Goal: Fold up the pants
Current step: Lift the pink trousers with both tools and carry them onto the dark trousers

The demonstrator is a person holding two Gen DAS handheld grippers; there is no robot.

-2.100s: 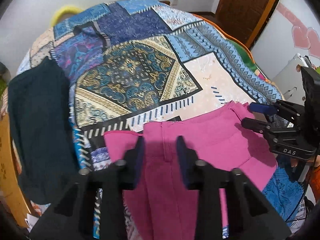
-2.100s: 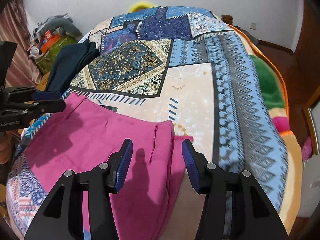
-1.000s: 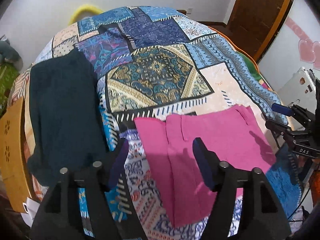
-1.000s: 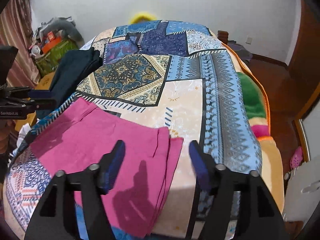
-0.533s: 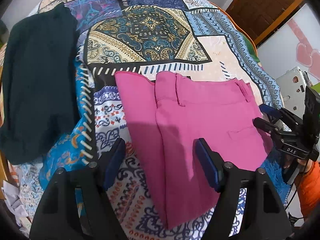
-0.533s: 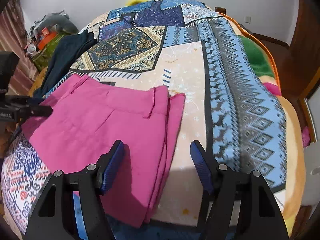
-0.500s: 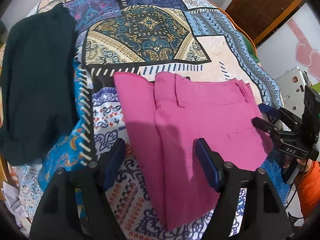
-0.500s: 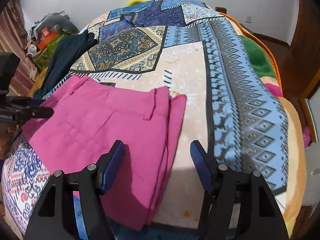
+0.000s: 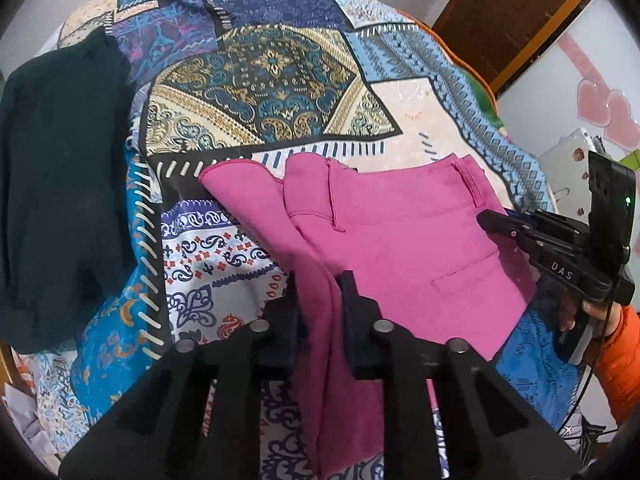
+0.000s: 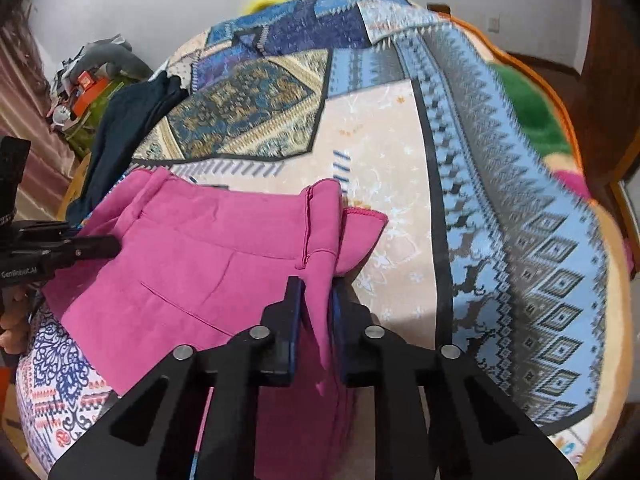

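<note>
Our left gripper (image 9: 319, 286) clenched on pink pants (image 9: 392, 236) at one folded edge, our right gripper (image 10: 317, 292) clenched on the opposite edge, pants lying on patterned bedspread (image 9: 260, 68), dark garment (image 9: 56, 152) beside them.

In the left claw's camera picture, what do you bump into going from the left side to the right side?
Dark green garment → patterned blanket → pink pants → right claw → orange sleeve.
</note>
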